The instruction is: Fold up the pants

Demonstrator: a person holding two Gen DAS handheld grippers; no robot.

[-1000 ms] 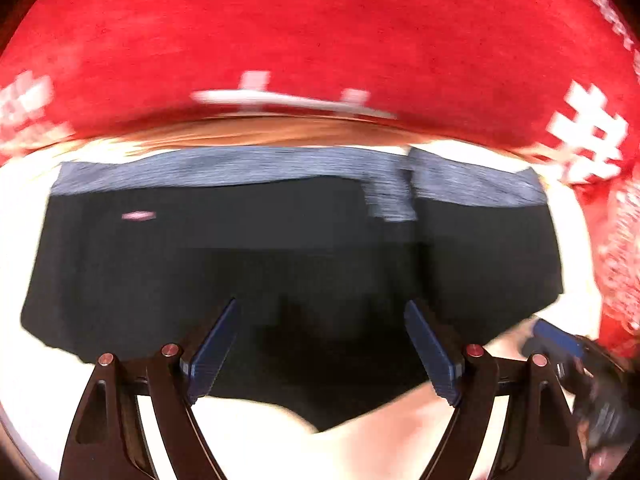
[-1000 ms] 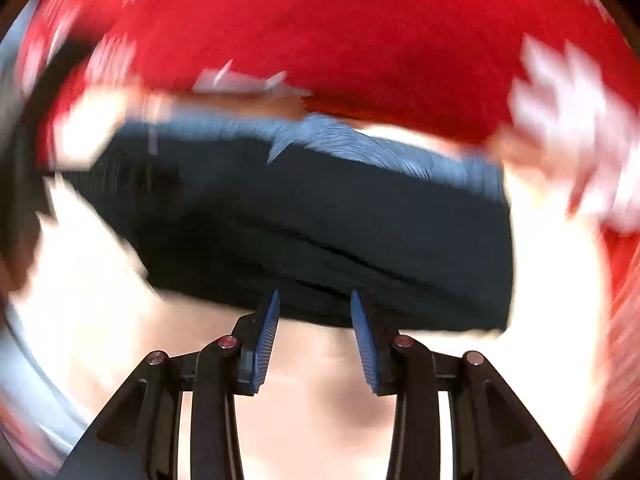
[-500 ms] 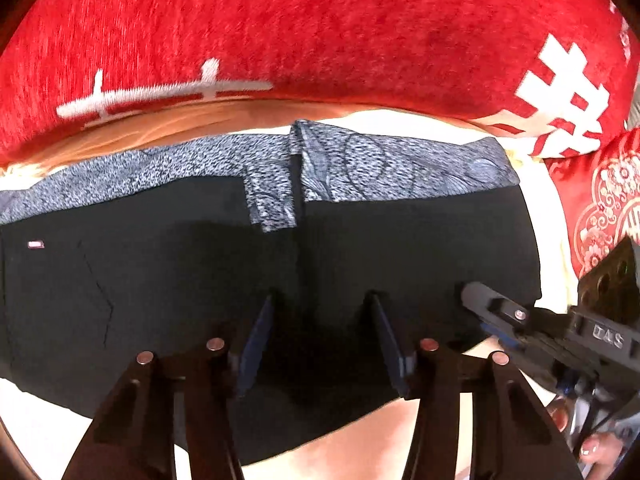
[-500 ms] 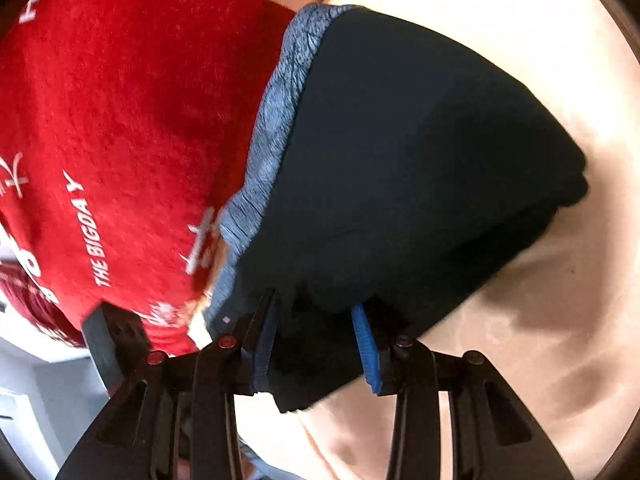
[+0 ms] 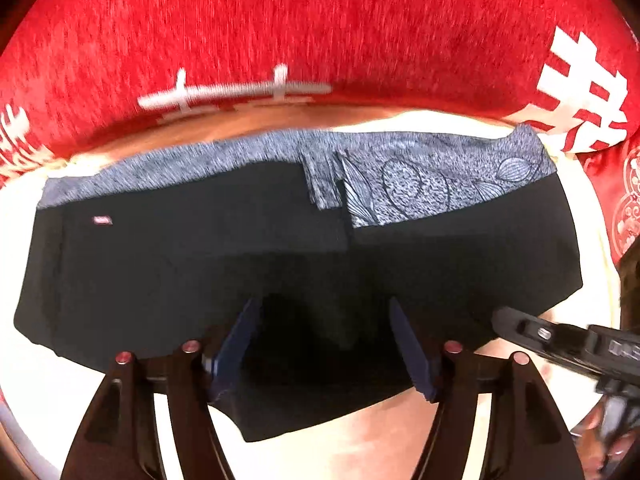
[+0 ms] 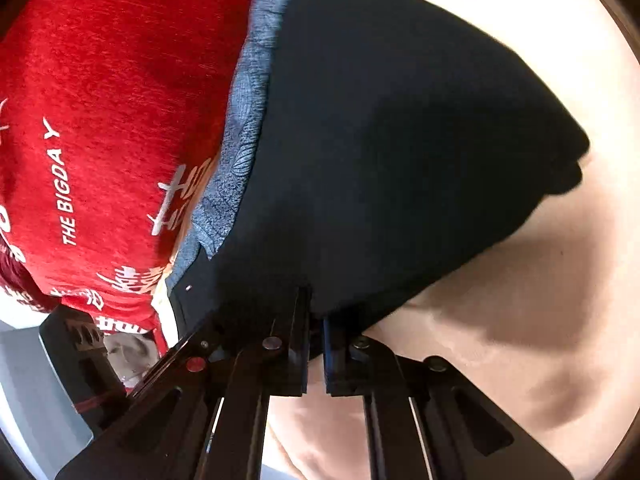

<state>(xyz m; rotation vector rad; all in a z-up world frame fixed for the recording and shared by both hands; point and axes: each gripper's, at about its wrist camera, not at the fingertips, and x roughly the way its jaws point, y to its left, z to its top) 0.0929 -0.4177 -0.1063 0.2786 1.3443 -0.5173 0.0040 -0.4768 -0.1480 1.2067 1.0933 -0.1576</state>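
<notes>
The pants lie flat and folded on a pale cream sheet, black cloth with a speckled grey waistband along the far edge. Taking the pants as the landmark: at their left end a small red-and-white label sits just below the waistband. Beyond the waistband, along the whole far side, runs a red cushion with white lettering, its lower edge close to the band.

Over the near edge of the pants, about the middle, hangs the left gripper. Its blue pads stand apart and are spreading wider; black cloth lies beneath and between them, but the pads do not press on it.

At the pants' right near corner the right gripper reaches in from the side. In its own view the right gripper is clenched on the edge of the pants, a fold of black cloth pinched between its two fingers with only a thin gap left. From there the cloth spreads away over the sheet, the waistband and red cushion on its left.
</notes>
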